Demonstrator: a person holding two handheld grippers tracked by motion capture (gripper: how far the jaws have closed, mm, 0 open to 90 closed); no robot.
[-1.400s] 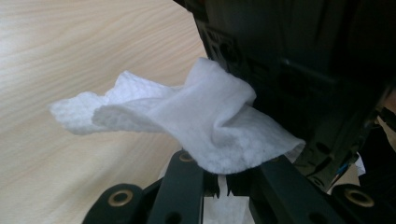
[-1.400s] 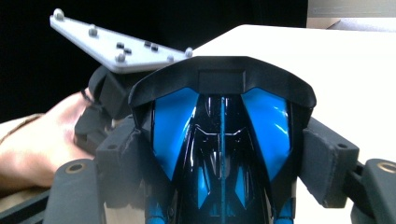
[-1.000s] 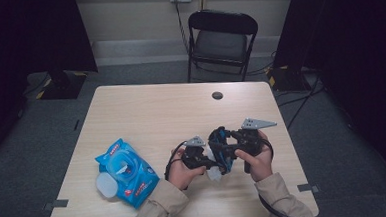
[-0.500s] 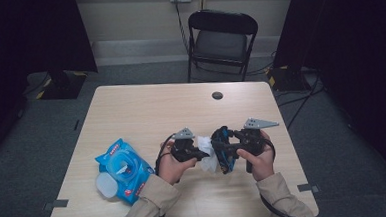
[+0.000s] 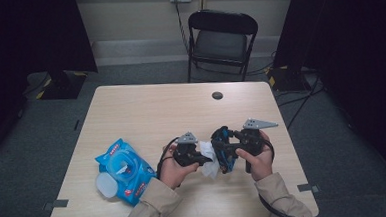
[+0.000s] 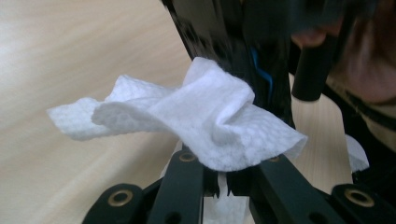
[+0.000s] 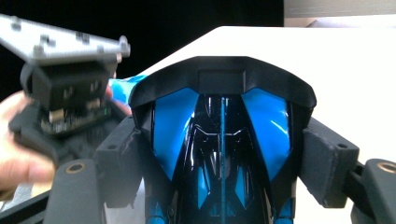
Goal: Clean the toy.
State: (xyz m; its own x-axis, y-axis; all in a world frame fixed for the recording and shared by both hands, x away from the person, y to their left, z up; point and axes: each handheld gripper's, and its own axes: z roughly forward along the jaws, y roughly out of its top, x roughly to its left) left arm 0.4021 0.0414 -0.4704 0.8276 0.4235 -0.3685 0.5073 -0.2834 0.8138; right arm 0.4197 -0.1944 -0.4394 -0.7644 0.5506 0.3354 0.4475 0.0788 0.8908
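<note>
Rising a little since the earlier frame, the left hand-held gripper (image 5: 203,160) is pinching a white wet wipe (image 6: 196,116) with jaws nearly closed, pressing it against a black-and-blue toy car (image 7: 222,140). Right hand-held gripper (image 5: 228,151) is clamping the car wide, above the table (image 5: 146,116). Beside them, a blue wipes pack (image 5: 126,169) is lying.

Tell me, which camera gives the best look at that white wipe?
The left gripper view: the white wipe sits crumpled and close, pinched in the left gripper, its dimpled texture plain. The high view shows it as a small white patch between the two grippers. The right gripper view catches a pale sliver at the bottom edge.
</note>
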